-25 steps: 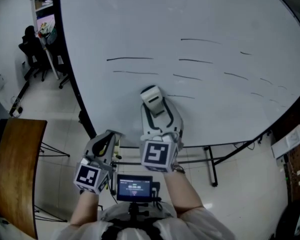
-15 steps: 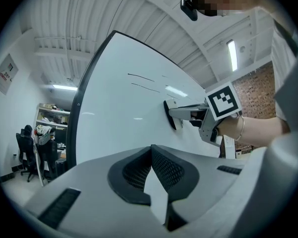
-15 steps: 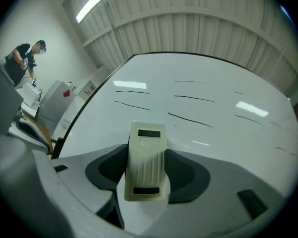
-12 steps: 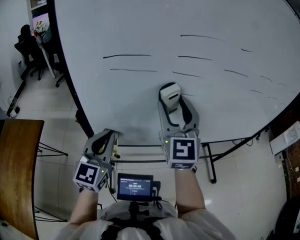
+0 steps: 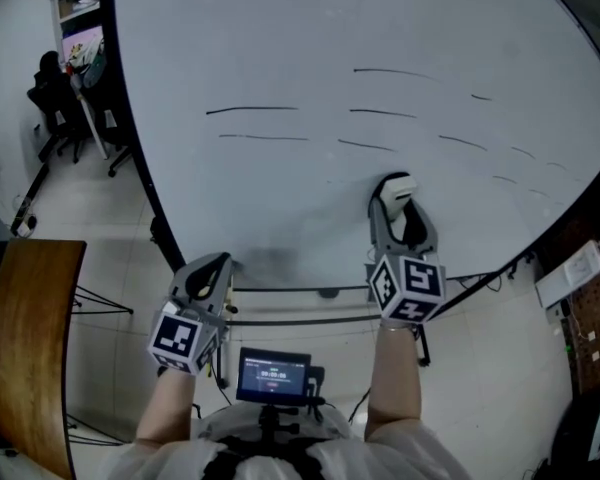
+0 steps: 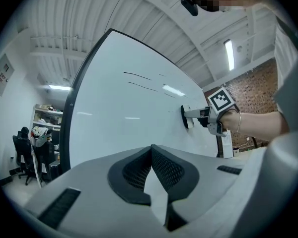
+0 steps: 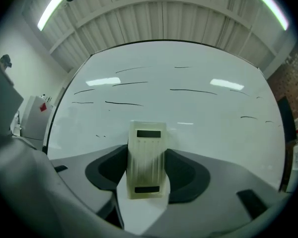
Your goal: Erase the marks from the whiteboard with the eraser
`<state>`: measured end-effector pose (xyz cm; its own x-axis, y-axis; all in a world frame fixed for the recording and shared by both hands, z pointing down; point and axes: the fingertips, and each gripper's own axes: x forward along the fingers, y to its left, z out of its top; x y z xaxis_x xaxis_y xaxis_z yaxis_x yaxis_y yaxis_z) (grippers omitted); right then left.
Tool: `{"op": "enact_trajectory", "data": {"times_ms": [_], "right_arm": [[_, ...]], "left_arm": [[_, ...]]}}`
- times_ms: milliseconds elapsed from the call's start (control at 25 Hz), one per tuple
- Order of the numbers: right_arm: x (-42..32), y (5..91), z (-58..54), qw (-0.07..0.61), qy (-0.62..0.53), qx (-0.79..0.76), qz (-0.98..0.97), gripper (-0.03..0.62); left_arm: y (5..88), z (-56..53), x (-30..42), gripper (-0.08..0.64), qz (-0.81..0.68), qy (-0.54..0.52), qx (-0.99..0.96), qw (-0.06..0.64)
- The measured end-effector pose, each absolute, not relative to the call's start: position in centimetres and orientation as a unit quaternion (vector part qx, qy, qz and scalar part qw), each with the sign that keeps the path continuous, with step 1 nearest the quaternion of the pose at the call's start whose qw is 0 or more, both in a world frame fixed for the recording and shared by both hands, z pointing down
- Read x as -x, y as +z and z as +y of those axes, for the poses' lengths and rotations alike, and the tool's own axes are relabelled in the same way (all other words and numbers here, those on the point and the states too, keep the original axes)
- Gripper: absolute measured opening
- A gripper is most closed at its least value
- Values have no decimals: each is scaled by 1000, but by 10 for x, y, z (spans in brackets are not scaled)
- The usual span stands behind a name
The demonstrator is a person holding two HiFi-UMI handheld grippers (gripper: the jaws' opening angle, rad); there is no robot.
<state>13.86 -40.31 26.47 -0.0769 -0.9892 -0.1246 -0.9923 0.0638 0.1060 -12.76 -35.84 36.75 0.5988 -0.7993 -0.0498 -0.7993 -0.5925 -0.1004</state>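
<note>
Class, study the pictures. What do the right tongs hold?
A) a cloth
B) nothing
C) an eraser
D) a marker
C: the right gripper view shows the right tongs shut on the pale eraser, which is set against the whiteboard.

No text, brand or number can be read in any view. The small screen below the whiteboard shows a row of pale digits too small to read, and the wall notice left of the whiteboard is equally illegible. The cubes of the left gripper and right gripper, below the whiteboard, bear black-and-white square markers; the marks on the whiteboard are plain strokes.
</note>
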Motion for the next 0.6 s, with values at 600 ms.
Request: {"op": "enact_trajectory", "data": {"times_ms": [600], "right_arm": [[23, 258, -401, -64, 176, 605, 774, 241]], "left_arm": [[378, -340, 146, 6, 445, 3, 894, 61]]}}
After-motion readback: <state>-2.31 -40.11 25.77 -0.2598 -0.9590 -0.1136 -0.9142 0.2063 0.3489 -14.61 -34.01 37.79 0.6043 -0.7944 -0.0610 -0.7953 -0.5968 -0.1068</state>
